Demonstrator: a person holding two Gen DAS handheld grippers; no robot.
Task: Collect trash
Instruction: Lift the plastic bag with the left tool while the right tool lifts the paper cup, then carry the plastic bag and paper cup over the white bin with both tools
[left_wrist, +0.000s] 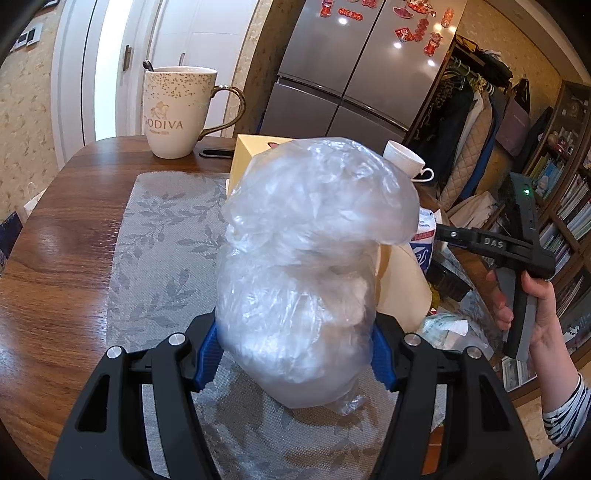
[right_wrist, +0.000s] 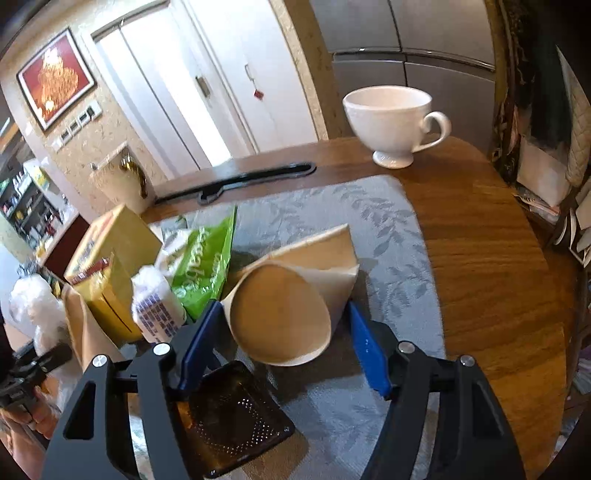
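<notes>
Left gripper clamps the stuffed clear plastic bag; right gripper straddles, unpinched (judging), the paper cone cup beside the bag, needing closure next.

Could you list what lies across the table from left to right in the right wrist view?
Clear plastic bag → yellow box → blue-and-white packet → green wrapper → paper cup lying on its side → white teacup, standing farther back.
</notes>
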